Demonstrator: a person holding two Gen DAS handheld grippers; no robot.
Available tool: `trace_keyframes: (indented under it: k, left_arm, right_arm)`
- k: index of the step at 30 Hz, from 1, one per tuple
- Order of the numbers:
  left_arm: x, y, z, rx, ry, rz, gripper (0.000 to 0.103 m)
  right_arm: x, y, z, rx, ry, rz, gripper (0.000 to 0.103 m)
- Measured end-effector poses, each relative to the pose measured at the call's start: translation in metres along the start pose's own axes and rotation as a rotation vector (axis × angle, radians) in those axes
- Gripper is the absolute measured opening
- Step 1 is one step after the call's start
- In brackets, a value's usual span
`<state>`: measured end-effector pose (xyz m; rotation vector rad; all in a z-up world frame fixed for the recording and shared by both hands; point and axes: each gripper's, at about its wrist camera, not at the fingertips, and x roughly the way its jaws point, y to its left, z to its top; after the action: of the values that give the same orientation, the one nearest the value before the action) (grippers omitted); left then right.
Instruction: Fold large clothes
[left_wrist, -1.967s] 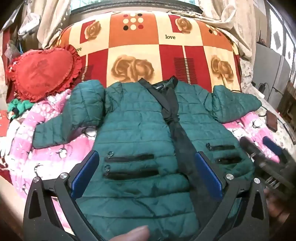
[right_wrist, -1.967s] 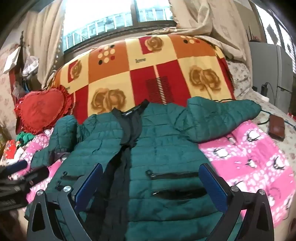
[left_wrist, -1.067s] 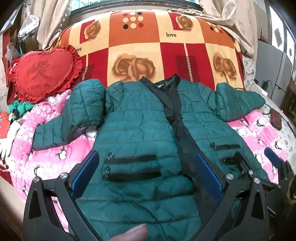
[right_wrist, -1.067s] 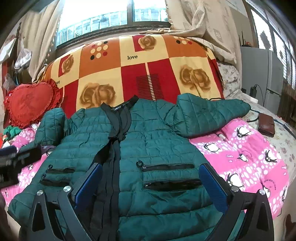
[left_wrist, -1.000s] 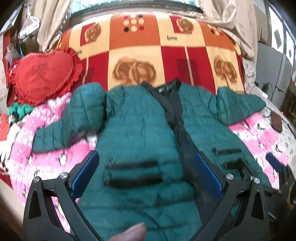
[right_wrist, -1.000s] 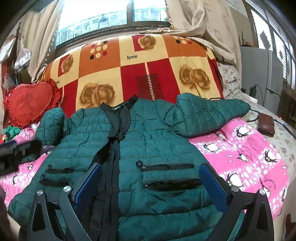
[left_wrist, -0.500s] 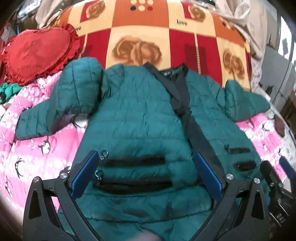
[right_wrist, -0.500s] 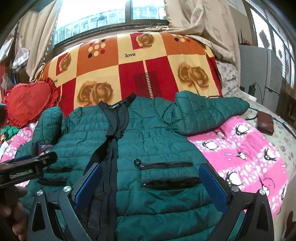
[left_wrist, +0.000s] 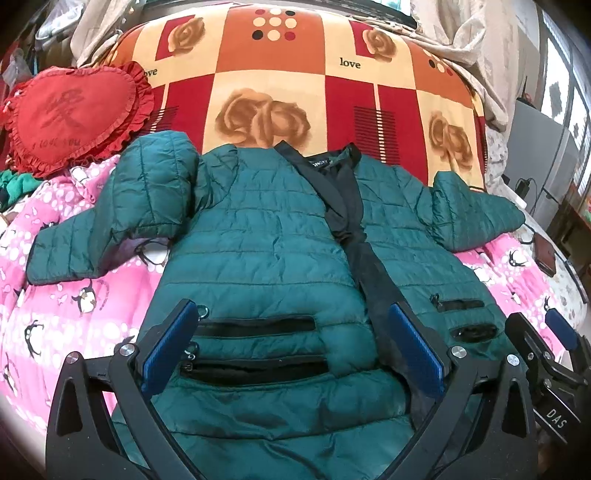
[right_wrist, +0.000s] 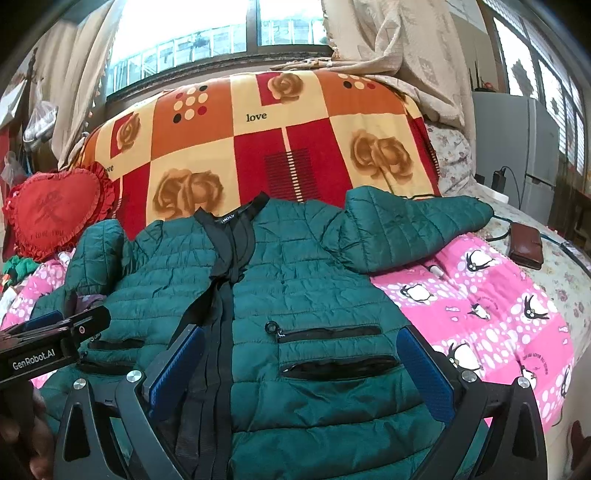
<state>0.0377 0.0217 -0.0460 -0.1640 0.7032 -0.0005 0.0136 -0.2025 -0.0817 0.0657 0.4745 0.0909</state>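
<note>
Both claws have dropped closer to the jacket (left_wrist: 258, 236) hem on the bed (right_wrist: 491, 314), left claw (left_wrist: 291, 343) & right claw (right_wrist: 299, 369) spread wide, prob. to pinch it for folding.

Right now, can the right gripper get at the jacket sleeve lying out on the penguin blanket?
Probably yes. The right gripper is open and holds nothing, and the sleeve lies uncovered ahead of it to the right, nothing between.

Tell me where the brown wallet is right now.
The brown wallet lies at the right edge of the right wrist view, on the floral sheet just past the jacket's outstretched sleeve.
</note>
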Motion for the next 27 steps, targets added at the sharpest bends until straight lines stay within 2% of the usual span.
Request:
trace_keyframes:
  k: [7, 18, 27]
  left_arm:
    - [0.0015, -0.0030, -0.0008, 0.017, 0.003, 0.034, 0.103]
    - [-0.0037, 0.0007, -0.0016, 0.003, -0.025, 0.013, 0.103]
    - [-0.0018, 0.0058, -0.0012, -0.031, -0.010, 0.016, 0.103]
  right_arm:
    - [-0.0005, -0.0002, 0.0000, 0.001, 0.000, 0.000, 0.103]
    - [0.0003, 0.0028, 0.0001, -0.013, 0.011, 0.003, 0.103]
    - [0.0012, 0.0046, 0.0010, -0.020, 0.008, -0.020, 0.103]
